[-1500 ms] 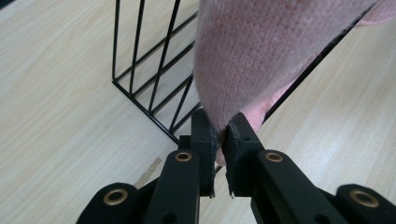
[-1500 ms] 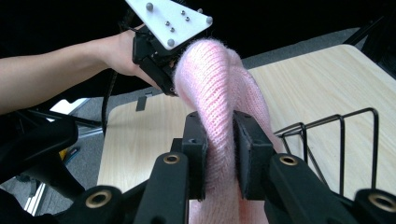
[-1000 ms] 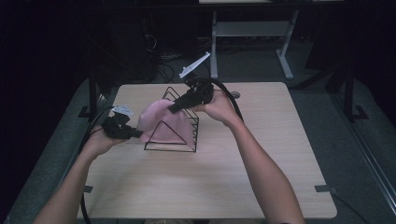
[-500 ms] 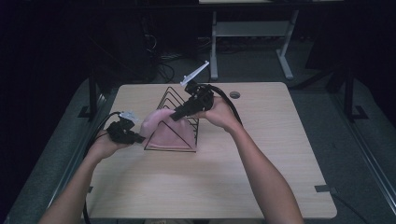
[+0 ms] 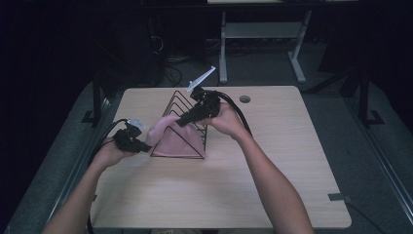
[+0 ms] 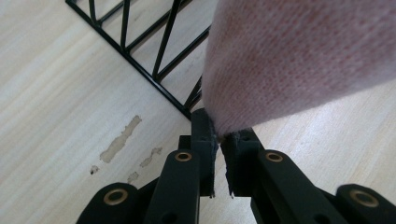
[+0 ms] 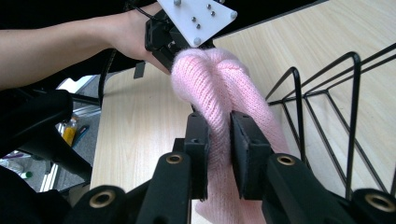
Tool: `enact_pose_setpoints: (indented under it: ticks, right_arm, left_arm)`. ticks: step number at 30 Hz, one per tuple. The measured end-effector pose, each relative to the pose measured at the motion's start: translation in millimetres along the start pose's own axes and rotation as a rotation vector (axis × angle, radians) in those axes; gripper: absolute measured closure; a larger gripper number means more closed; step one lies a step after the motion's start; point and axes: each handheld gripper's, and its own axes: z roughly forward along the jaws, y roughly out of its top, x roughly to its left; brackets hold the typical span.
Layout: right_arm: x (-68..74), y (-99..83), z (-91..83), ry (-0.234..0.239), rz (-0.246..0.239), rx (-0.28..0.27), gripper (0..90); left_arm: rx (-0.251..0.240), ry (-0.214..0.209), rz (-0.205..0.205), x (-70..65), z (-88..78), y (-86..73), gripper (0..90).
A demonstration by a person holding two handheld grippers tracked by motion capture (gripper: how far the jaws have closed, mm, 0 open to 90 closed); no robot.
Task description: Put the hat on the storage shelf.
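I had both the left gripper (image 6: 218, 140) and right gripper (image 7: 219, 140) pinching the pink knit (image 5: 173, 139), half draped over the wire rack (image 5: 187, 105), settling still left.

We see a soft pink knitted cloth (image 7: 219, 88), its ribbed wool-like surface fuzzy and matt. The rack (image 5: 187, 105) is thin black wire, smooth with a slight sheen. The table (image 5: 272, 161) is pale wood-grain, smooth and matt, with a few scuffed patches. Both grippers' jaws are matt black plastic with brass-coloured rivets.
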Motion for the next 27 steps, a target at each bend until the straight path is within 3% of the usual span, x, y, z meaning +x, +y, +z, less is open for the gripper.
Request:
enact_pose_setpoints:
  ticks: [7, 13, 21, 27]
  right_arm:
    - [-0.2, -3.5, 5.5, 0.012, -0.012, 0.001, 77.4]
    - [2.4, -7.1, 3.0, 0.017, 0.002, -0.013, 70.6]
    - [3.0, -17.0, -16.0, 0.002, 0.003, -0.068, 60.7]
    - [-0.6, -30.7, -34.4, -0.026, 0.036, -0.092, 53.5]
  left_arm:
    - [-0.003, -0.008, -0.009, 1.4, 1.4, -3.9, 83.5]
    - [-0.007, -0.008, -0.006, -0.9, -1.3, -3.1, 80.3]
    - [-0.024, -0.012, -0.008, -1.8, -9.2, -3.9, 76.3]
    - [-0.034, -0.015, -0.009, -2.6, -11.6, -2.9, 71.0]
